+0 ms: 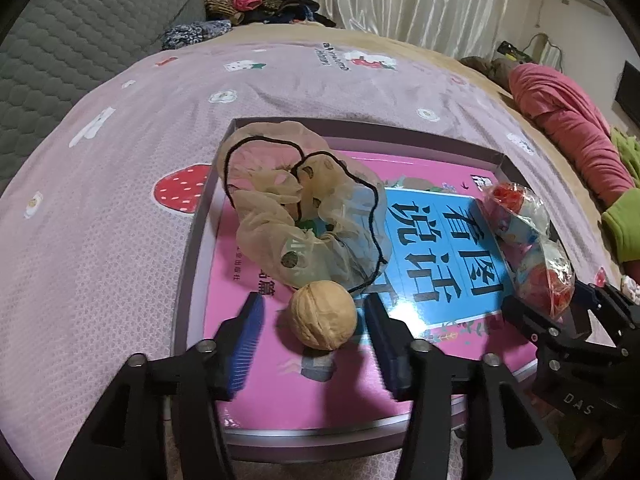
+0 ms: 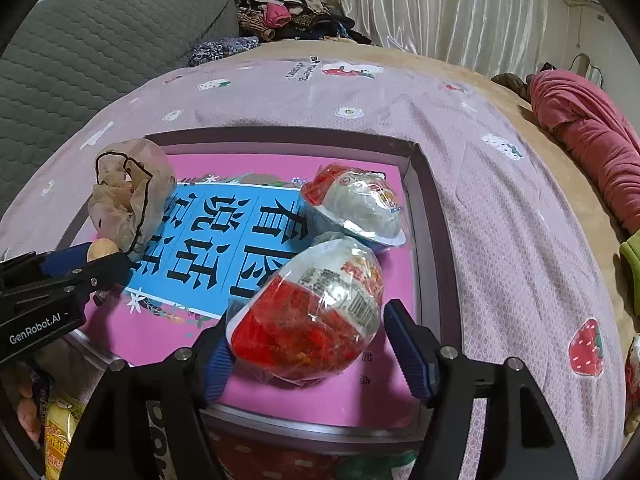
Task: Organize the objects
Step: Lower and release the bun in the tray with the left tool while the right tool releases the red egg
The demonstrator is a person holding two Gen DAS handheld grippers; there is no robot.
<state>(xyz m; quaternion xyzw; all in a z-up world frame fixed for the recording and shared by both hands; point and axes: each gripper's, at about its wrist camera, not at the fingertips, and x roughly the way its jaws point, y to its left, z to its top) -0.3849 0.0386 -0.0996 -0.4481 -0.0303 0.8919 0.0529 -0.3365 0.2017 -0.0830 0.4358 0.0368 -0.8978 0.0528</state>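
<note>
A shallow grey-rimmed box point(image 1: 188, 264) with a pink and blue printed base lies on the bed. In the left wrist view my left gripper point(image 1: 316, 320) is open with a walnut point(image 1: 323, 315) lying between its blue pads, apart from both. A beige sheer scrunchie point(image 1: 296, 208) lies just beyond the walnut. In the right wrist view my right gripper point(image 2: 312, 344) is open around a red-and-white wrapped egg toy point(image 2: 308, 312); its left pad is at or near the wrapper. A second egg toy point(image 2: 356, 208) lies behind it in the box point(image 2: 424, 208).
The box sits on a pink quilt point(image 1: 100, 208) with strawberry prints. A red blanket point(image 2: 580, 128) lies at the far right. A grey headboard point(image 2: 80, 60) and a clothes pile point(image 2: 288, 12) are at the back. Snack packets point(image 2: 56, 436) lie near the front left.
</note>
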